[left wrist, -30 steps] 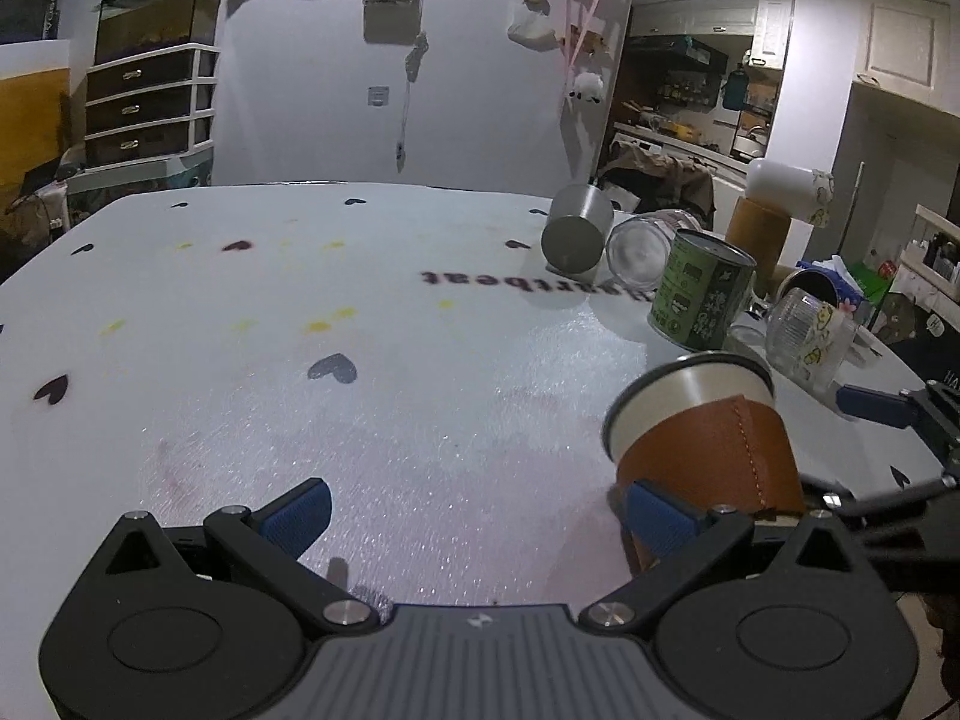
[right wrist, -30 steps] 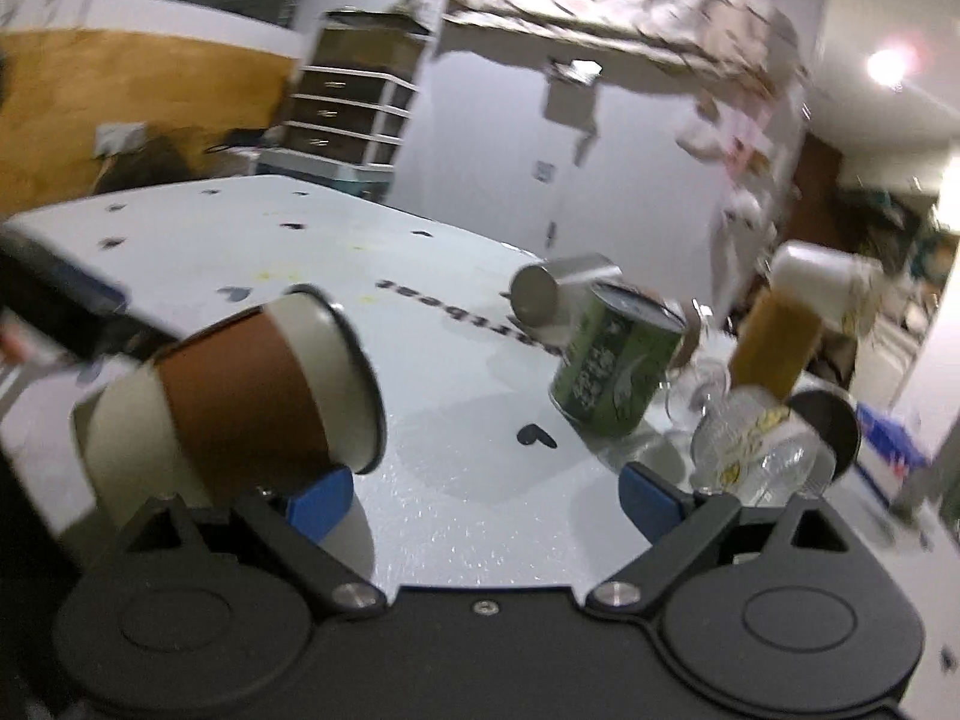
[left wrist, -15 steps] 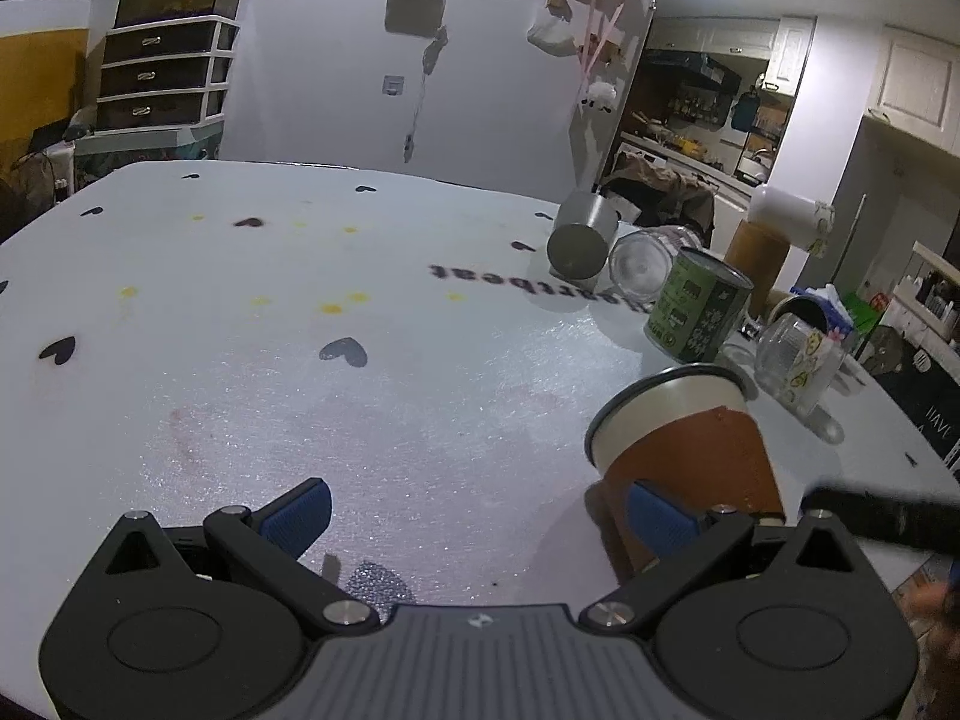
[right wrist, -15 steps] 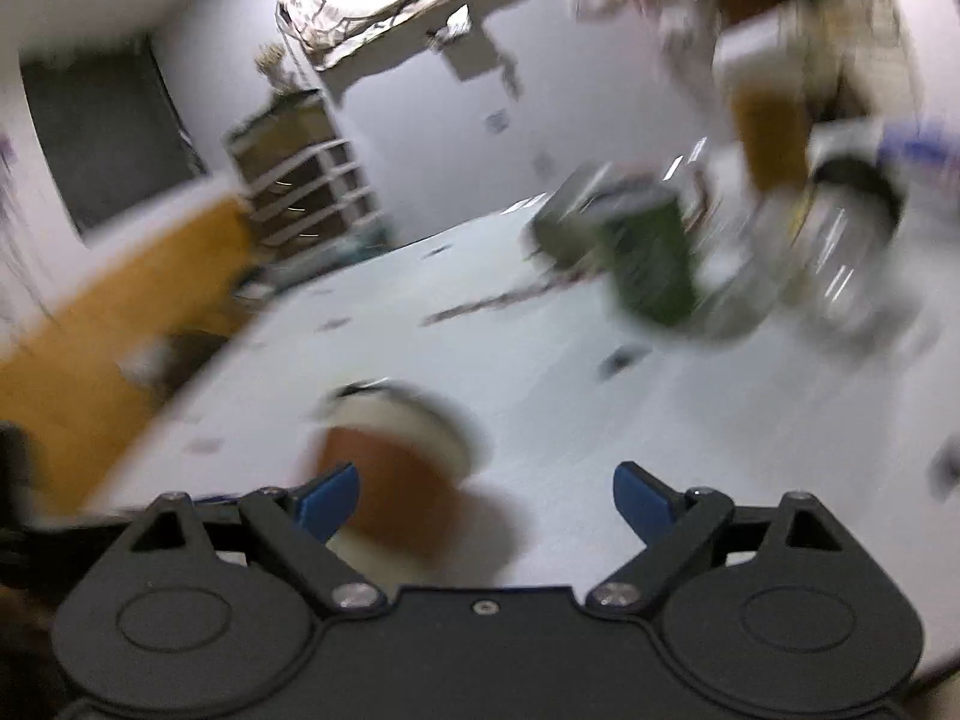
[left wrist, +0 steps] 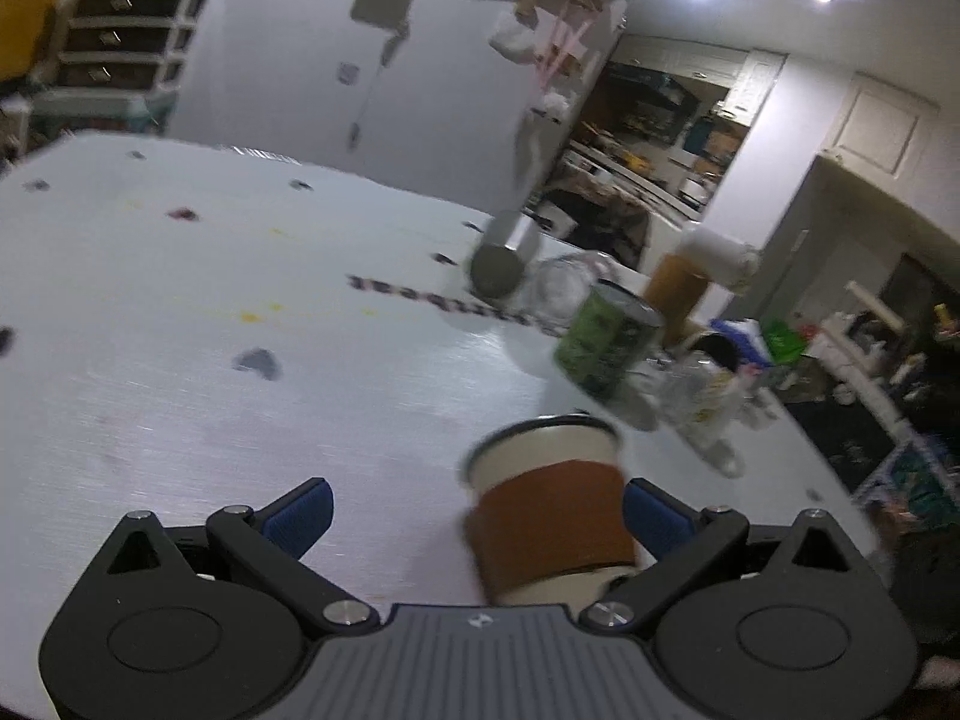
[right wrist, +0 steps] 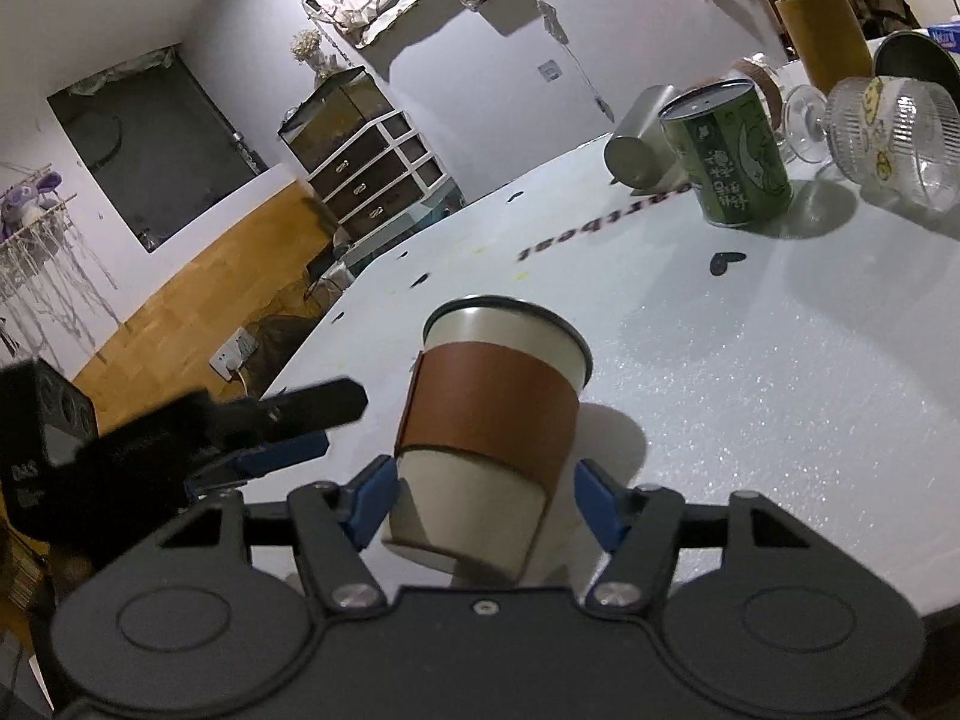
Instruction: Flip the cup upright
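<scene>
I see the sleeved cup (right wrist: 492, 420) standing mouth-up on the white table (right wrist: 780, 372), between the spread pads of my right gripper (right wrist: 486, 498), neither pad clearly touching it. My left gripper (left wrist: 474, 513) hangs wide apart just beside it. The green tin (right wrist: 729, 150) stands well beyond.

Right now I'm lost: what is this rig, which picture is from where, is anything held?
There is no robot. A person holds a two-finger tool in each hand, each with a fisheye camera looking along its fingers. One picture is from the left gripper, the other from the right gripper. On the white table a brown-sleeved cup stands mouth up between the right fingers, with a gap on one side. Behind it are a green can, a steel tumbler on its side and a glass. Both grippers are open and nothing is held.
</scene>
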A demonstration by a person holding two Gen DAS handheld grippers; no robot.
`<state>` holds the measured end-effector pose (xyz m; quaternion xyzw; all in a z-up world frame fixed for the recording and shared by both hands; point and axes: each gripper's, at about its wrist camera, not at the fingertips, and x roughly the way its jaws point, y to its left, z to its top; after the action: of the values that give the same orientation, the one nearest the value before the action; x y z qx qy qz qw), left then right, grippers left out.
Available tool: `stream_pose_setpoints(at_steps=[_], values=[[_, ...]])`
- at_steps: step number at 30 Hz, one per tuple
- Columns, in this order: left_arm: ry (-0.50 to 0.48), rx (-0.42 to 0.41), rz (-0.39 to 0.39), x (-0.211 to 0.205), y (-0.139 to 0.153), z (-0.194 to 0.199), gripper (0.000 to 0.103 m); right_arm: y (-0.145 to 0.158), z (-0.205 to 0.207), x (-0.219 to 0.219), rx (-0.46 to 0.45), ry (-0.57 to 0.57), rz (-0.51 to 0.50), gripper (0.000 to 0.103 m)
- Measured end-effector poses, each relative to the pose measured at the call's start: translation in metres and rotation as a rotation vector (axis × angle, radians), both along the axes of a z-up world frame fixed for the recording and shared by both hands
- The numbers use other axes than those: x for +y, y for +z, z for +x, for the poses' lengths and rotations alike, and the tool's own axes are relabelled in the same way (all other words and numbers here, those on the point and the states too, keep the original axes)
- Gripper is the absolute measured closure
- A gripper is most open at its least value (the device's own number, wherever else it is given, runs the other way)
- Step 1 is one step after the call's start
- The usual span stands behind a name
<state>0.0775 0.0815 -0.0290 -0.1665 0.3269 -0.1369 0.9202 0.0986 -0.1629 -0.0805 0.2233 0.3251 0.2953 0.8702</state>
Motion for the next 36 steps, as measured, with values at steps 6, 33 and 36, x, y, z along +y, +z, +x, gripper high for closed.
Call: stream_pose_setpoints(at_steps=[6,33,36], values=[[-0.052,0.13,-0.074,-0.024,-0.007,0.034,0.012,-0.001,-0.003,-0.001,-0.015,0.0,-0.002,0.037],[0.052,-0.077,0.189,-0.012,0.022,0.031,0.025,0.013,-0.022,0.01,-0.143,-0.019,-0.119,0.038],[0.137,-0.11,0.243,0.006,0.026,0.04,0.025,0.013,-0.022,0.01,-0.144,-0.022,-0.13,0.038]])
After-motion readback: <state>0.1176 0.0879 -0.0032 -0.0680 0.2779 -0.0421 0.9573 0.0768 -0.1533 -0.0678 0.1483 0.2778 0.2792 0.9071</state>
